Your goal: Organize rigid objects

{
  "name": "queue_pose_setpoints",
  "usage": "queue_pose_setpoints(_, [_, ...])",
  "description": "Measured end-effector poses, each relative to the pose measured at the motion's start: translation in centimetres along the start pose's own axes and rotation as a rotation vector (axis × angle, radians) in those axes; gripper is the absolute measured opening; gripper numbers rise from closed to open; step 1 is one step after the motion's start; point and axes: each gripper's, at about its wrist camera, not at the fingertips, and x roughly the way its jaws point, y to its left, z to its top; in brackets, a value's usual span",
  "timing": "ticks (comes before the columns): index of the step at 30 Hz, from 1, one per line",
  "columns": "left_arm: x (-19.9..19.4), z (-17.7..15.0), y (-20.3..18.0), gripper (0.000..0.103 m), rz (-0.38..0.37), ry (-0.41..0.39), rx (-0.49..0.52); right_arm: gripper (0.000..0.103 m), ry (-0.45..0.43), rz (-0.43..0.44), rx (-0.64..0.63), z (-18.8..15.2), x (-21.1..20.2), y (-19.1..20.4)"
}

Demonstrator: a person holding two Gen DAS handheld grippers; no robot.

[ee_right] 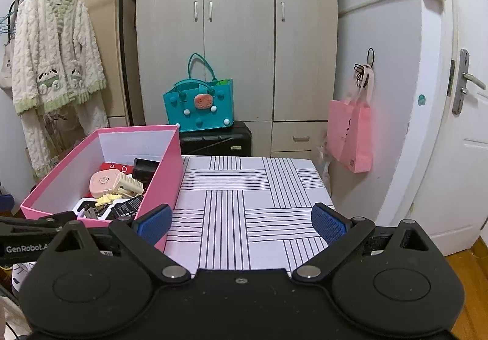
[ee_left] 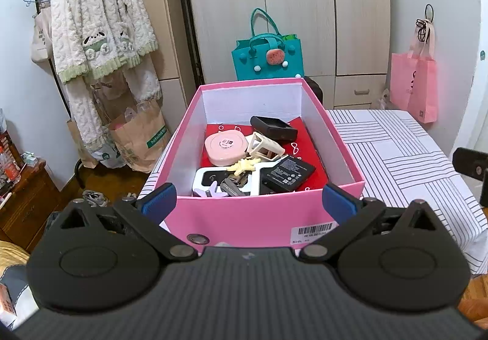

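Observation:
A pink cardboard box stands on the striped table. Inside lie a round pink case, a black box, a cream plastic piece, a black battery, a white device with keys and a red packet. My left gripper is open, its blue pads on either side of the box's near wall, holding nothing. My right gripper is open above the bare tablecloth, with the box to its left.
A teal felt bag sits on a black suitcase before a wardrobe. A pink bag hangs on the right wall beside a door. A robe hangs on a rack at left, with paper bags below it.

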Motion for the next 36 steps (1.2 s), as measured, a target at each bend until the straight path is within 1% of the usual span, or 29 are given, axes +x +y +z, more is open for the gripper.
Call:
queue_pose_setpoints(4, [0.1,-0.1,0.0,0.103,0.0,0.002,-0.005,0.1,-0.004,-0.007,-0.007,-0.2,-0.2,-0.1])
queue_pose_setpoints(8, [0.1,-0.2,-0.2,0.103,-0.008,0.012,0.016,0.1,-0.001,-0.012,0.004,-0.2,0.0,-0.4])
queue_pose_setpoints(13, [-0.3,-0.4,-0.5,0.103,-0.006,-0.002,0.029,0.1,0.006,-0.019,0.009,-0.5,0.1,-0.6])
queue_pose_setpoints(19, [-0.4,-0.5,-0.6,0.103,-0.007,-0.001,0.022,0.1,-0.012,-0.002,-0.002,-0.7,-0.7,-0.4])
queue_pose_setpoints(23, [-0.4,-0.8,-0.6,0.103,0.002,-0.003,-0.004,0.1,-0.014,0.0,-0.009,-0.9,-0.8,-0.2])
queue_pose_setpoints(28, [-0.1,-1.1,-0.7,0.103,0.005,0.008,-0.009,0.1,-0.019,0.028,-0.012,-1.0,-1.0,-0.1])
queue_pose_setpoints(36, [-0.7,-1.2,-0.5,0.103,-0.012,-0.017,-0.022,0.1,-0.017,0.006,-0.005,-1.1,-0.7,-0.4])
